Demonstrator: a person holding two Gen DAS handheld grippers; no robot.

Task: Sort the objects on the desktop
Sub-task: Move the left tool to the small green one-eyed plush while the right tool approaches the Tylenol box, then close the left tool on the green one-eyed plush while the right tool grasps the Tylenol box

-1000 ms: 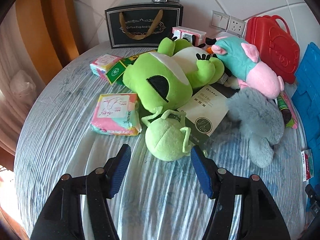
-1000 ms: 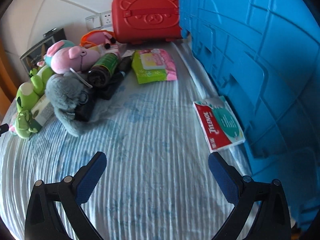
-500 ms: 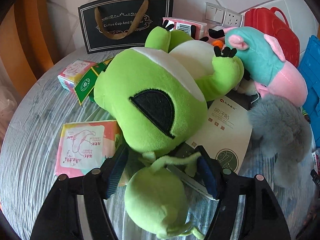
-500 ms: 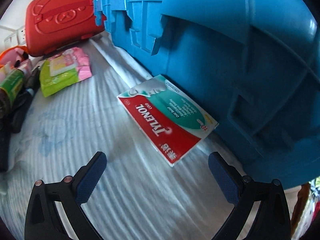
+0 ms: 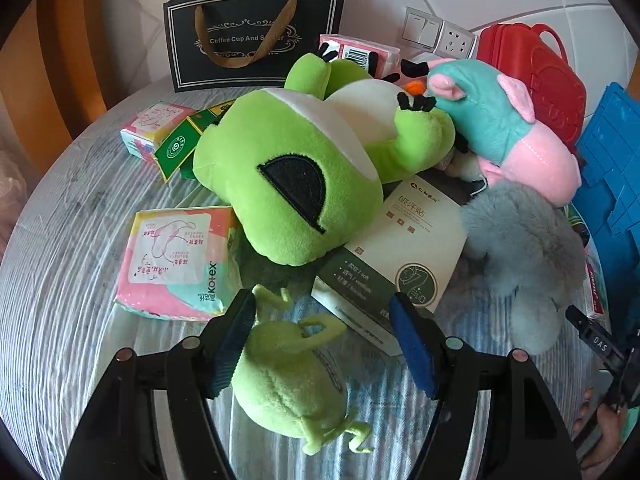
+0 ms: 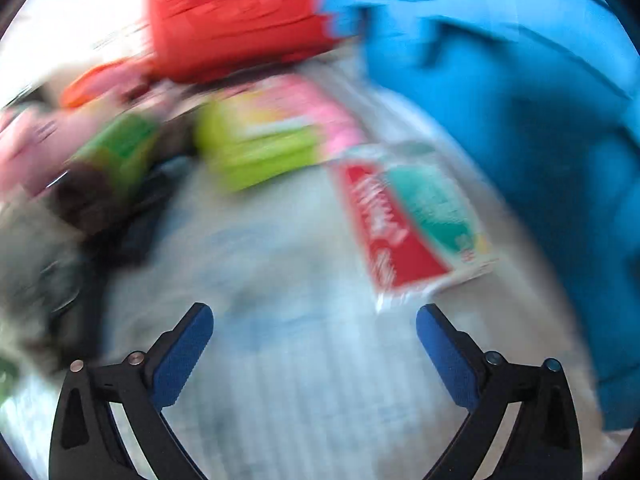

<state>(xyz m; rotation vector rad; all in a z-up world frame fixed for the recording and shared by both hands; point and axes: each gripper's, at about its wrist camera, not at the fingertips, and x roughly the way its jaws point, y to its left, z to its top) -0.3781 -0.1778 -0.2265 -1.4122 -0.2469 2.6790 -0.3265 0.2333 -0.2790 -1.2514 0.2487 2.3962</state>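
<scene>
In the left wrist view my left gripper [image 5: 322,322] is open, its blue pads on either side of a small green frog plush [image 5: 286,384] on the striped cloth. A big green frog plush [image 5: 296,176] lies just beyond, partly on a white and green box [image 5: 394,256]. A pink Kotex pack [image 5: 176,260] lies to the left. The right wrist view is blurred. My right gripper [image 6: 314,338] is open and empty above the cloth, just short of a red and teal Tylenol box [image 6: 412,228] that lies beside the blue crate [image 6: 540,140].
A pink and teal plush [image 5: 508,128] and a grey plush [image 5: 524,252] lie right of the frog. A black gift bag [image 5: 252,36] and red case [image 5: 536,76] stand at the wall. A green and pink pack [image 6: 272,136] and green-labelled bottle [image 6: 108,164] lie beyond the right gripper.
My left gripper moved in over the small frog, then drew back a little with it between the pads. My right gripper swung toward the Tylenol box and is now moving fast.
</scene>
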